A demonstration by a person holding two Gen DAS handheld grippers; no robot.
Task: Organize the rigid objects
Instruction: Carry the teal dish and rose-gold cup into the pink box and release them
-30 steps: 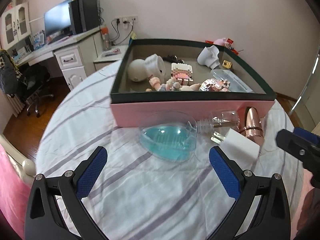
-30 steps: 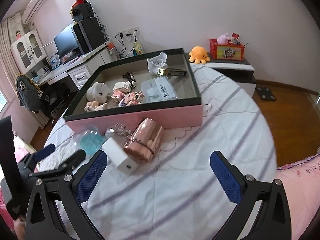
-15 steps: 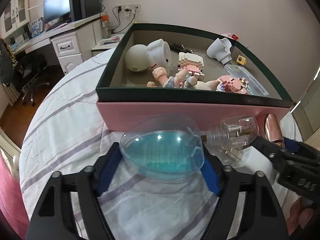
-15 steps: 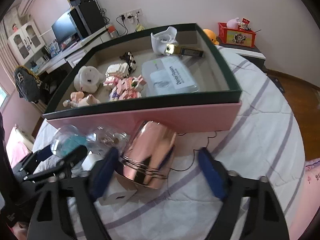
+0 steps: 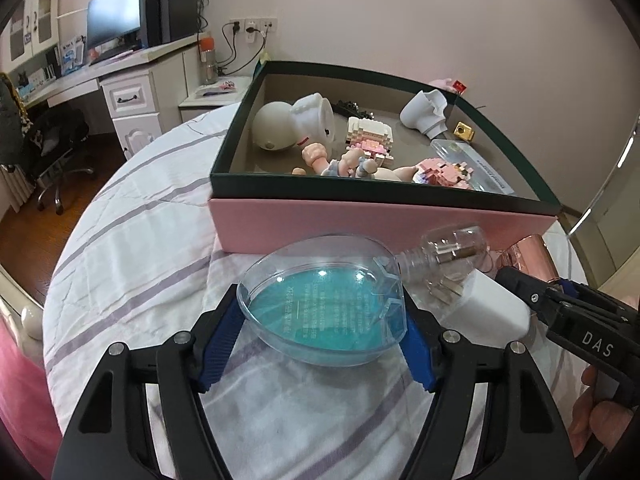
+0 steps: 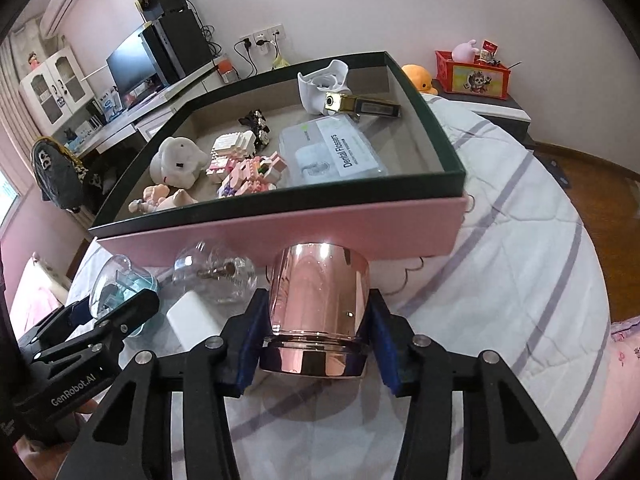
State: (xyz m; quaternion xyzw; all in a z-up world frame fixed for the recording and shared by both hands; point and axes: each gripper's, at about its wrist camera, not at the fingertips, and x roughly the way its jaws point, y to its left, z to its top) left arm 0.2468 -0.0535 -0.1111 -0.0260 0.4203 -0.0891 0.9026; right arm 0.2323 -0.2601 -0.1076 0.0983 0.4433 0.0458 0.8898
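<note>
A clear heart-shaped case [image 5: 324,312] with a teal insert lies on the striped cloth in front of the pink box [image 5: 360,220]. My left gripper [image 5: 322,322] is shut on the case, one blue pad on each side. A shiny rose-gold cup [image 6: 320,288] lies on its side against the box wall [image 6: 280,236]. My right gripper [image 6: 318,320] straddles the cup near its rim. Its jaws are closing, and both pads touch the cup's sides. Between the two grippers lie a clear bulb-shaped bottle [image 6: 216,276] and a white charger block [image 6: 192,320].
The dark-rimmed box holds a white figurine [image 5: 292,128], brick-built toys [image 5: 372,138], a doll, a floss container [image 6: 336,152] and a gold-capped tube [image 6: 360,106]. The round table's edge drops off to the left and right. A desk with a monitor [image 5: 114,24] stands behind.
Both grippers moved forward from open stances on the cloth. The left one closed on the heart case, and the right one closed in around the rose-gold cup.
</note>
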